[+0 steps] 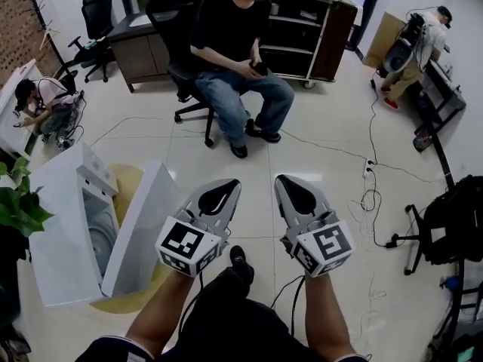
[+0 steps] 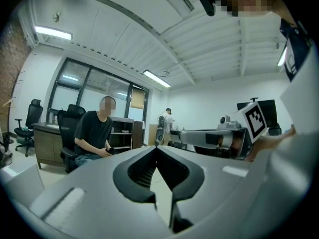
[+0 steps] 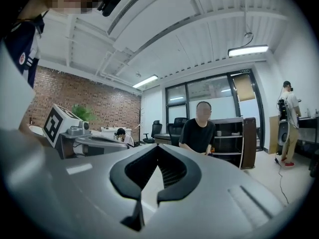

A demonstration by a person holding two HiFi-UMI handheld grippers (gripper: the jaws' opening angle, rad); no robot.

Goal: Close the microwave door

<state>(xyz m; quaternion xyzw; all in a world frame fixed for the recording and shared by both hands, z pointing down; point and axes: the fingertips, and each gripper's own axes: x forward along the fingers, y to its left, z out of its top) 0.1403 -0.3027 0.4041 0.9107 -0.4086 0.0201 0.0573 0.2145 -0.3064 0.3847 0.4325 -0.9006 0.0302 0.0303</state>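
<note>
green plant [image 1: 18, 202] at the far left edge, and right next to it the microwave [image 1: 64, 232]. it's a white box on a round tan tabletop [image 1: 130, 178], down in the lower left of the head view. its door [image 1: 142, 221] is wide open, a white slab swung out to the right, with the grey inside showing between door and body. further back on the left someone is crouching on the floor [image 1: 44, 100] by some cables.

just right of the door's free edge is the left gripper [image 1: 229, 185], near it but not touching. its tips are pinched together with nothing between them, and its own view looks out over the room, not at the microwave. the right gripper [image 1: 283, 179] is beside it, well apart from the microwave, tips also together and empty. both are held out level over the tile floor, marker cubes toward the body, and the holder's dark shoe [image 1: 241, 264] shows below them.

straight ahead past the tips a person in a black shirt [image 1: 230, 44] sits on a black office chair, with a shelf cart [image 1: 302, 29] behind. to the right a power strip [image 1: 368, 169] and loose cables trail across the floor, a black bag [image 1: 456, 217] hangs on a stand at the right edge, and another person [image 1: 423, 40] stands bent over gear in the top right corner.
</note>
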